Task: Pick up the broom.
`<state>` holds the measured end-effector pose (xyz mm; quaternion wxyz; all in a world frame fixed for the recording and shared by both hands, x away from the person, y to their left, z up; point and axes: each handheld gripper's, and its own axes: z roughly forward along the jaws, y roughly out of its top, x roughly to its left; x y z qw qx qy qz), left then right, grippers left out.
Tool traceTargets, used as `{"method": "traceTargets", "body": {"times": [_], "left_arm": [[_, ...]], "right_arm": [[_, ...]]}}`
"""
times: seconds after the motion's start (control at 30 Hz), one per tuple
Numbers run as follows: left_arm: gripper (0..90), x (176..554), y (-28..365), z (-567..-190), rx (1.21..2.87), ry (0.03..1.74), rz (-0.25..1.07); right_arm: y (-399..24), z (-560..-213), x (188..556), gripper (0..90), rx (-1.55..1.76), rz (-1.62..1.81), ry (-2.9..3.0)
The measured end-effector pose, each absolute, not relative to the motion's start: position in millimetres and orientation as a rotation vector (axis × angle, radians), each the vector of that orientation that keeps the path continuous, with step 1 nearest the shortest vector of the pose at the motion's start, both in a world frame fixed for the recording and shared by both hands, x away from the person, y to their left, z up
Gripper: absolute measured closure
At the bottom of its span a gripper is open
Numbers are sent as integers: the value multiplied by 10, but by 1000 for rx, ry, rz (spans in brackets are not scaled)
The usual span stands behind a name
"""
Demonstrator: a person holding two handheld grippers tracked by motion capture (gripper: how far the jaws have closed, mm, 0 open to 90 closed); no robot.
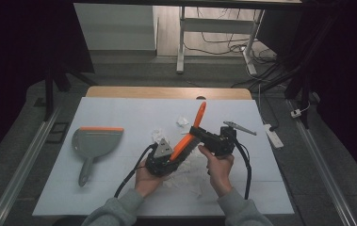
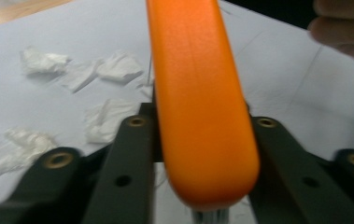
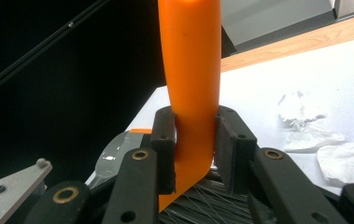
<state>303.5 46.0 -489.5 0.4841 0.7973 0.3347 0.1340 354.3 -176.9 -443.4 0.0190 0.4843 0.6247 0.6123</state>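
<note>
Orange brush point(image 1: 191, 133) is held up over the tabletop point(image 1: 119, 113) middle, both grippers' fingers point(image 3: 165, 149) clenched on it, paper scraps point(image 1: 182, 121) still unswept, dustpan point(image 1: 93, 141) waiting at nine o'clock.

You have the brush point(image 1: 191, 134) held between your two grippers above the table's point(image 1: 119, 113) middle — left gripper point(image 1: 164, 157) at its near end, right gripper point(image 1: 199, 134) further up the handle. Paper scraps point(image 1: 182, 121) lie beneath and behind it — the dustpan point(image 1: 93, 141) sits well apart to the left.
</note>
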Motion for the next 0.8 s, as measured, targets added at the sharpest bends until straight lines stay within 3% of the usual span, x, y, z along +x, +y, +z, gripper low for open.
{"method": "traceTargets", "body": {"times": [0.37,0.63,0.8], "left_arm": [[802,3062,590,-4836,1965,811,333],[804,3112,842,-4722,2015,814,341],[803,3122,972,-4649,2091,785,330]], "right_arm": [[-1735,-4388,3531,682,1427,1889,1982],[-1797,-4197,3473,465,1151,1713,2136],[-1849,-4109,3430,405,977,1550,2255]]}}
